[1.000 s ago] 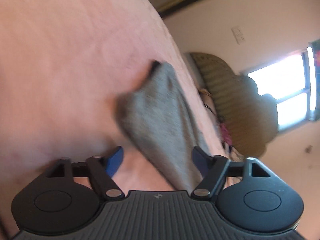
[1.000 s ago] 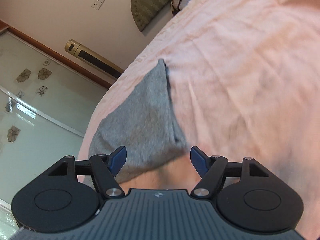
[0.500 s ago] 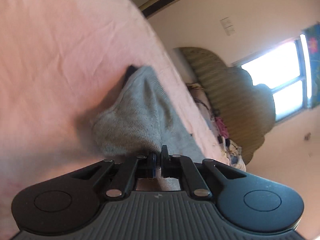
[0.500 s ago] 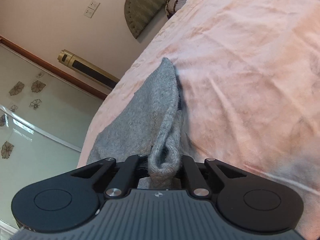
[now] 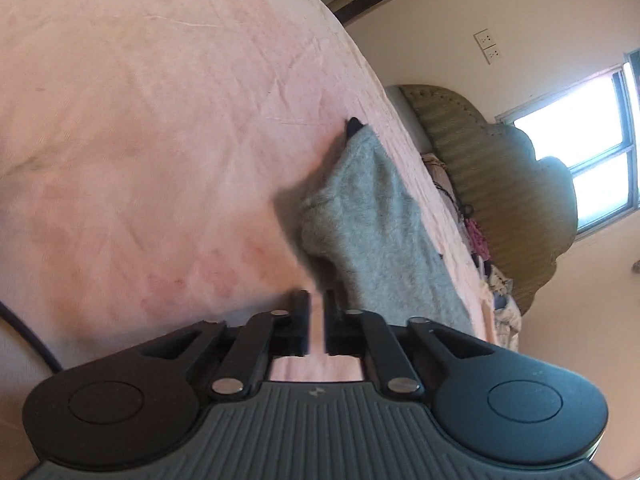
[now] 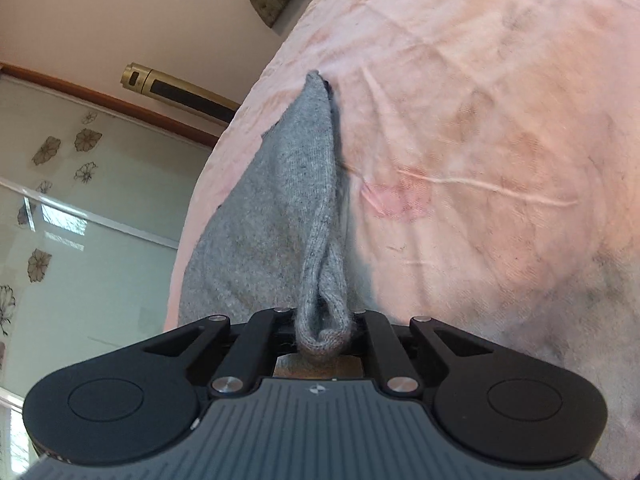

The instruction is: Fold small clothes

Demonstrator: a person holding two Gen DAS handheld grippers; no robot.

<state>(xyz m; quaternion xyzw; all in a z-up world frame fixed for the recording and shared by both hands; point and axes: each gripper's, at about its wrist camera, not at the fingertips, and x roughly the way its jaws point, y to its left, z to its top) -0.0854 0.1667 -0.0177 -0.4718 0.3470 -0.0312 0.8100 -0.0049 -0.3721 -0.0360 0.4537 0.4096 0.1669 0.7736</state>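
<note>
In the left wrist view, our left gripper (image 5: 318,312) tilts down over the pink bed (image 5: 160,140); its jaws have just parted slightly, empty, the grey garment (image 5: 376,240) at one o'clock. In the right wrist view, our right gripper (image 6: 322,326) tilts down too, jaws just eased yet pinching a garment (image 6: 288,208) fold at twelve o'clock.

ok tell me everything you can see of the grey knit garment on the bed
The grey knit garment is small, soft and fuzzy, like wool, with a ribbed edge. It lies on the pink bedsheet near the bed's edge, partly doubled, tapering to a far corner where something dark peeks out. The right gripper pinches a bunched loop of its near ribbed edge. The left gripper has just been opening; only sheet shows in its narrow gap, the garment beside it, with a folded corner raised off the sheet.
</note>
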